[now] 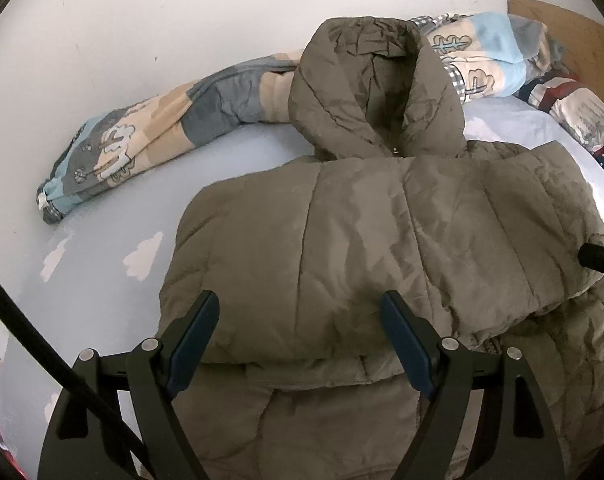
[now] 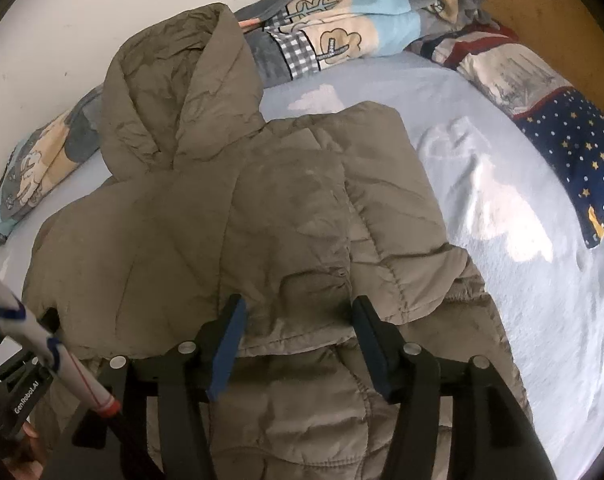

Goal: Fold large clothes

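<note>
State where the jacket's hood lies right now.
In both views the hood lies at the jacket's far end, flat on the blue sheet, touching the rolled patterned quilt by the wall.

Black left gripper (image 1: 300,336), blue pads, silver screws, perhaps a cable

Left gripper (image 1: 298,316) jaws spread wide, angled down. Right gripper (image 2: 300,320) jaws parted, narrower, pitched steeper.

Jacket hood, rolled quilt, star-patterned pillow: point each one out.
jacket hood (image 1: 366,92): left wrist view, on its quilted outer fabric.
rolled quilt (image 1: 150,140): left wrist view, on its middle.
star-patterned pillow (image 2: 578,152): right wrist view, on its navy part.
</note>
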`<action>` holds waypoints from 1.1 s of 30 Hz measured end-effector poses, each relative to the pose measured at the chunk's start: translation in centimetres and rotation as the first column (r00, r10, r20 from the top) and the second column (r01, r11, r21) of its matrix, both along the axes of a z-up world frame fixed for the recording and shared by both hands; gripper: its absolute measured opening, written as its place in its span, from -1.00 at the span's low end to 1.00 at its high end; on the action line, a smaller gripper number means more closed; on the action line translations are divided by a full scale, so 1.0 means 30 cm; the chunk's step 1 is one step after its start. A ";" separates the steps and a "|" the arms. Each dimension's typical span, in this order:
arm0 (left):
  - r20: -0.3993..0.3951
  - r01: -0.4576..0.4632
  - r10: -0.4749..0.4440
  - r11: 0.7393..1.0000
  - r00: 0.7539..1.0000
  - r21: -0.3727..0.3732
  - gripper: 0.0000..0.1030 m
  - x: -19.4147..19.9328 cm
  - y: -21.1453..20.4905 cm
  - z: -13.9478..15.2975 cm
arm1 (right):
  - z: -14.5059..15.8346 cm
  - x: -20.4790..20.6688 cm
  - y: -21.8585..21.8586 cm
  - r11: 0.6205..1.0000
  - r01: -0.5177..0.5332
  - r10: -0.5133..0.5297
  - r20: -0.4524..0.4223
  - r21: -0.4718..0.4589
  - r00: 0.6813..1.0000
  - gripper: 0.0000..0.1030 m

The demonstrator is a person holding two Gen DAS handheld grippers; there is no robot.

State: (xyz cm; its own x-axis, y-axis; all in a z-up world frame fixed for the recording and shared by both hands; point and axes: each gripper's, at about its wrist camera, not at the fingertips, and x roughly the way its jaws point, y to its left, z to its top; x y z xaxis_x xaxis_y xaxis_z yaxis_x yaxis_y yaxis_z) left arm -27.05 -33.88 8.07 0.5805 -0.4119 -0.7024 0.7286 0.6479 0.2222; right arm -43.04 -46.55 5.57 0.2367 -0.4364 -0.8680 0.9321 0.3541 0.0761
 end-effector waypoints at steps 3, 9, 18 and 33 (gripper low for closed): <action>0.013 0.008 -0.008 1.000 1.000 -0.004 0.59 -0.002 0.005 0.011 | 0.016 0.000 0.007 1.000 0.003 -0.003 0.004 -0.015 1.000 0.16; 0.025 0.012 -0.012 1.000 1.000 0.001 0.59 -0.008 0.003 0.013 | 0.042 0.007 0.022 0.999 -0.005 0.006 0.012 -0.051 1.000 0.16; 0.006 0.011 -0.011 0.999 1.000 0.035 0.59 0.001 -0.006 -0.015 | -0.012 -0.002 -0.006 1.000 0.008 -0.008 0.008 0.022 1.000 0.20; 0.033 0.009 -0.009 1.000 0.999 0.028 0.59 -0.012 0.010 0.007 | 0.089 -0.005 0.032 0.996 0.011 -0.007 0.046 -0.092 0.999 0.22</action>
State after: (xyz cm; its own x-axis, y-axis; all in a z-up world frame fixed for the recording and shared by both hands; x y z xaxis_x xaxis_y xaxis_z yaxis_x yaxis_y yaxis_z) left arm -27.41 -33.58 8.28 0.6001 -0.3977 -0.6940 0.7263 0.6345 0.2644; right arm -43.18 -45.59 8.25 0.2705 -0.5164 -0.8125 0.9317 0.3531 0.0857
